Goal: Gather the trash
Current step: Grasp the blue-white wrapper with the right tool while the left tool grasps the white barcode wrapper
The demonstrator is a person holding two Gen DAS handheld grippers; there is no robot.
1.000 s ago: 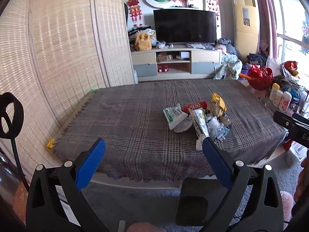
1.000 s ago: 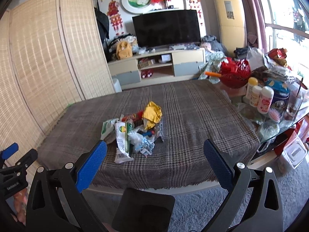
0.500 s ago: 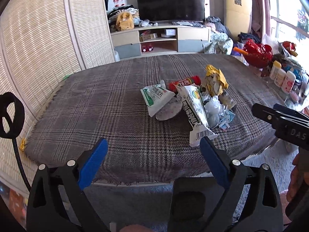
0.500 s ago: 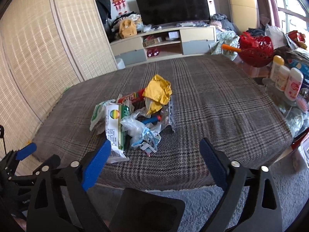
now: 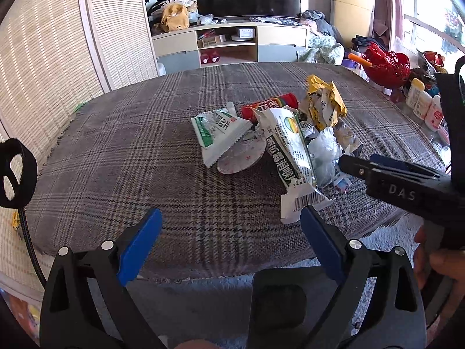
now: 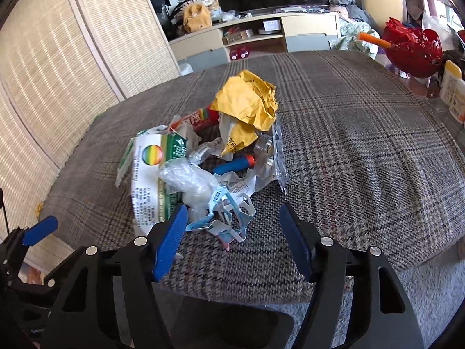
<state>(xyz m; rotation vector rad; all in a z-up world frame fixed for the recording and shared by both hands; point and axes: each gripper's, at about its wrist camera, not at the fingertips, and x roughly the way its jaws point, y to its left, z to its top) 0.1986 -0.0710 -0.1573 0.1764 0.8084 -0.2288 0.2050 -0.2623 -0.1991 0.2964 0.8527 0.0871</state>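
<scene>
Crumpled trash pile (image 6: 209, 160) beyond right tool (image 6: 232, 232)

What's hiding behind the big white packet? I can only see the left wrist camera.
Observer: A blue foam dart with an orange tip, lying just in front of the crumpled yellow wrapper.
Operator: Ooh! Has the right hand-held gripper grabbed anything?
Observer: Not yet. The right hand-held gripper has just been closing its jaws, but they are still apart and pinch nothing. The curly paper strips lie in the gap ahead of it.
</scene>
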